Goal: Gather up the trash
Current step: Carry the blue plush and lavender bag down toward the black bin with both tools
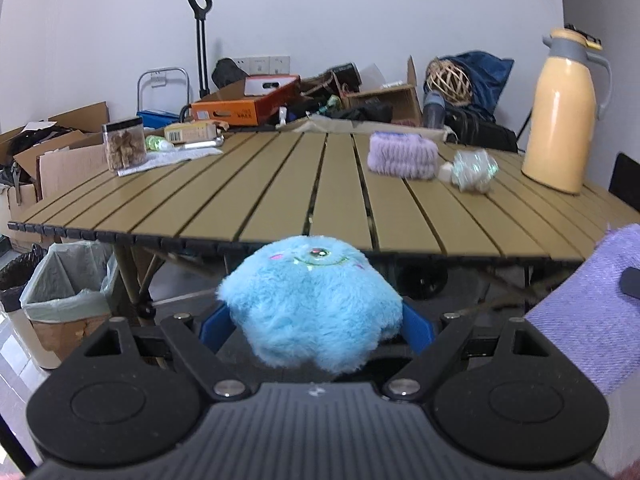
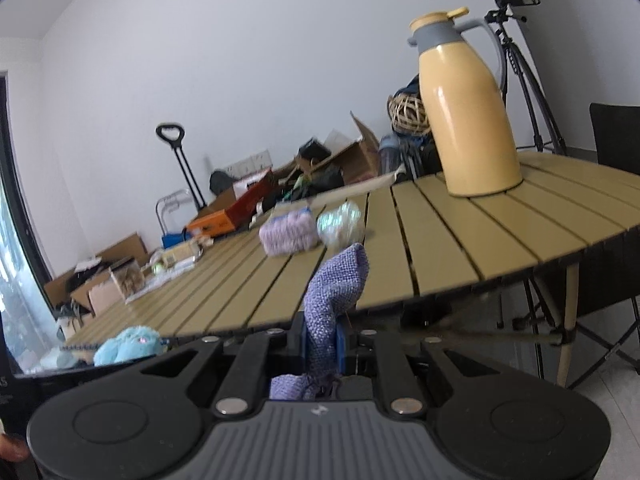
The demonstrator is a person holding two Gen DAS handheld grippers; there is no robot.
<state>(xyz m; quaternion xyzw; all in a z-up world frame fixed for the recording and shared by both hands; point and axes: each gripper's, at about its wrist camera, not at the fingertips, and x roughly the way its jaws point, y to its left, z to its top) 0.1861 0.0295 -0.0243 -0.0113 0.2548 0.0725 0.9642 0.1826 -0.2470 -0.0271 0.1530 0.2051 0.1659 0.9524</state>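
Even, soft daylight filled both views, and the white wall [image 1: 320, 20] looked flat and bluish. The window [image 2: 16, 280] at the right-wrist view's left edge was blown out. The flask [image 2: 468, 120] carried a pale glare streak. Fisheye bending curved the table [image 1: 280, 184]; distant clutter was slightly blurred, and the corners darkened.

The left tool [image 1: 312, 326] points slightly downward toward the near edge of the table [image 1: 280, 184], its blue fingers [image 1: 418, 328] spread wide and pressing both sides of a fluffy blue plush toy [image 1: 310, 304]. The right tool [image 2: 322, 340], to its right, is clamped tight on a purple knitted cloth [image 2: 332, 300] that stands up between its fingers.
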